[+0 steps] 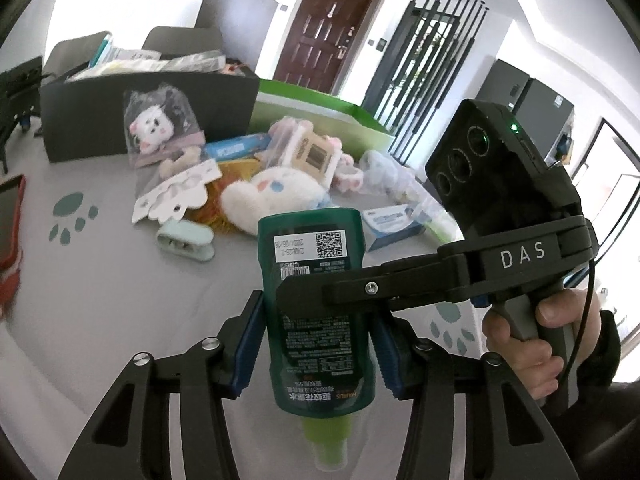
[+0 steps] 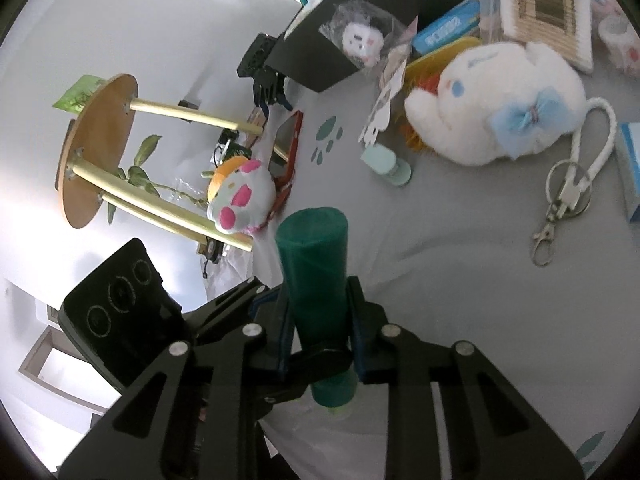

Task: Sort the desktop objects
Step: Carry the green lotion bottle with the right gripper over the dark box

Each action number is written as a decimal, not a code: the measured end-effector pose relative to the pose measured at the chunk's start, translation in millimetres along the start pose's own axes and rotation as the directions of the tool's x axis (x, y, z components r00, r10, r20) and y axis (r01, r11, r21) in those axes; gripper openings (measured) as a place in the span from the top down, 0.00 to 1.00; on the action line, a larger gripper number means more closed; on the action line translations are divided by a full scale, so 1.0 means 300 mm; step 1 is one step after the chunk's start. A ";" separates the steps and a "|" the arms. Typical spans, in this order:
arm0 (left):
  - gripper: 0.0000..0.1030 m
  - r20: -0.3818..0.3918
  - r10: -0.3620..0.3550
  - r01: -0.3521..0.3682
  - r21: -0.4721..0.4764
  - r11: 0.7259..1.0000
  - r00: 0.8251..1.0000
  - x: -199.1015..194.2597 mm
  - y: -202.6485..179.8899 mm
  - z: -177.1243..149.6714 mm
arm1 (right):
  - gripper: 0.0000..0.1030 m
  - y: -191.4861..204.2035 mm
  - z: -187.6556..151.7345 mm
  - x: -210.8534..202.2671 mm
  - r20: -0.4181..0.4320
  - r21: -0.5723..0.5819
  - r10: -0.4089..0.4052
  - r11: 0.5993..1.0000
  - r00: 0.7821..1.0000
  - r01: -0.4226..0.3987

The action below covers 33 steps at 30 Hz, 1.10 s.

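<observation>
A dark green bottle (image 1: 316,280) with a light green cap hangs above the grey table, cap end toward the left wrist camera. My left gripper (image 1: 316,332) is shut on its wide sides, blue pads (image 1: 250,344) pressed to it. My right gripper (image 2: 320,320) is shut on the same bottle (image 2: 316,264) across its thin sides. In the left wrist view one right finger (image 1: 360,288) crosses the front of the bottle, and a hand (image 1: 528,344) holds that gripper's handle. A left finger (image 2: 320,360) crosses the bottle in the right wrist view.
On the grey cloth lie a white plush (image 1: 276,196), a bagged doll (image 1: 156,128), a cotton swab pack (image 1: 312,152), a mint clip (image 1: 184,240), blue boxes (image 1: 392,224) and a keyring (image 2: 568,188). A black bin (image 1: 200,108) and green box (image 1: 320,108) stand behind. A red-cased tablet (image 1: 12,232) lies at the left.
</observation>
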State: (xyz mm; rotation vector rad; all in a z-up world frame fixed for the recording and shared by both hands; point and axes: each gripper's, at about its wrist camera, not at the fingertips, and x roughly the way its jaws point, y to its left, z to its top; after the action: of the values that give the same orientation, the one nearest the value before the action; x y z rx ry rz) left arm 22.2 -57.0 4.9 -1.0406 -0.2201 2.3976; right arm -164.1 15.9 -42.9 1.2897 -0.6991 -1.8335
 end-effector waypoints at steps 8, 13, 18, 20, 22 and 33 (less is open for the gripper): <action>0.50 0.016 -0.004 0.003 0.042 0.999 1.000 -0.004 -0.041 0.102 | 0.77 0.037 0.066 -0.080 0.044 -0.022 0.004 1.000 0.999 -0.003; 0.50 0.028 -0.005 0.003 0.067 0.998 1.000 -0.002 -0.065 0.175 | 0.77 0.057 0.113 -0.128 0.070 -0.032 0.009 0.999 0.998 -0.007; 0.50 0.037 -0.010 0.007 0.083 0.997 0.999 0.007 -0.072 0.250 | 0.77 0.075 0.174 -0.169 0.093 -0.041 0.011 0.999 0.996 -0.007; 0.50 0.039 -0.013 0.009 0.086 0.996 0.999 0.013 -0.072 0.279 | 0.77 0.075 0.197 -0.186 0.100 -0.043 0.014 0.999 0.995 -0.009; 0.51 0.043 -0.013 0.009 0.092 0.996 0.999 0.017 -0.072 0.309 | 0.77 0.077 0.225 -0.199 0.107 -0.043 0.017 0.999 0.994 -0.013; 0.51 0.083 -0.012 0.001 0.131 0.991 0.996 0.033 -0.065 0.480 | 0.76 0.108 0.387 -0.264 0.158 -0.067 0.044 0.997 0.987 -0.033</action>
State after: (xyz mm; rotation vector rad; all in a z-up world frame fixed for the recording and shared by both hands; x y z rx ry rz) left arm -79.6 -27.4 105.0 -0.8801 -0.0938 2.4171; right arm -249.5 64.5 62.5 1.0897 -0.7384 -1.9267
